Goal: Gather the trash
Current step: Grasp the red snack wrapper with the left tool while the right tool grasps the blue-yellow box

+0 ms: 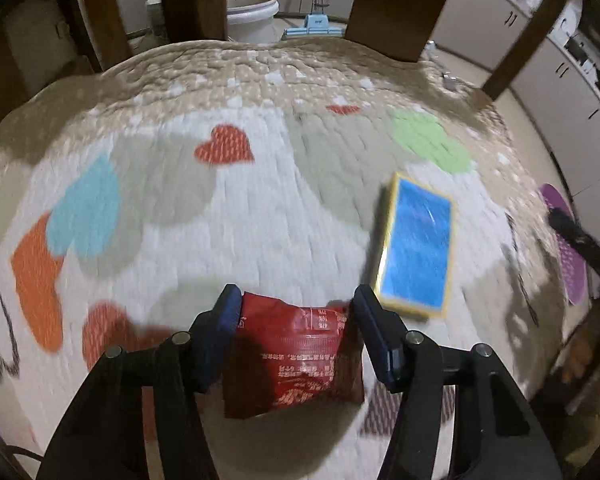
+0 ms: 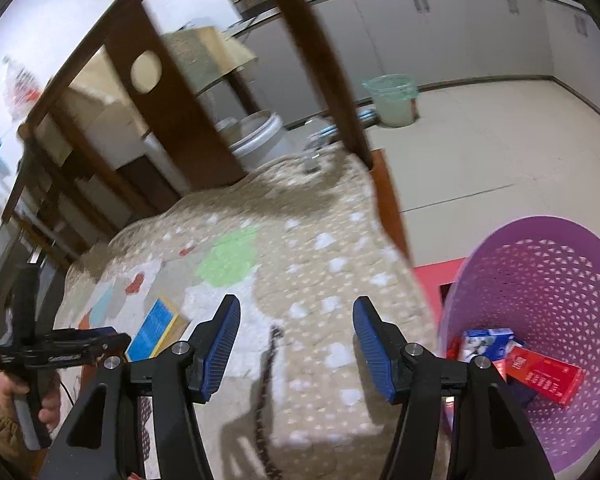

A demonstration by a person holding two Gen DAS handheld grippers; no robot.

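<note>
A red snack wrapper (image 1: 296, 356) lies on the heart-patterned mat (image 1: 260, 208), between the fingers of my left gripper (image 1: 294, 304). The jaws are wide apart and stand either side of the wrapper without clamping it. A blue box with a yellow rim (image 1: 418, 244) lies on the mat just right of it and also shows in the right wrist view (image 2: 156, 330). My right gripper (image 2: 296, 320) is open and empty above the mat's right part. A purple perforated basket (image 2: 548, 320) at its right holds a red box (image 2: 546, 376) and a blue-white box (image 2: 488, 342).
Brown wooden chair legs (image 1: 400, 4) stand at the mat's far edge. A white bucket (image 1: 252, 12) and a blue mop head (image 1: 314, 30) sit on the floor behind. A green bin (image 2: 392, 98) stands by the white cabinets (image 2: 460, 32). My left gripper shows at the left in the right wrist view (image 2: 100, 340).
</note>
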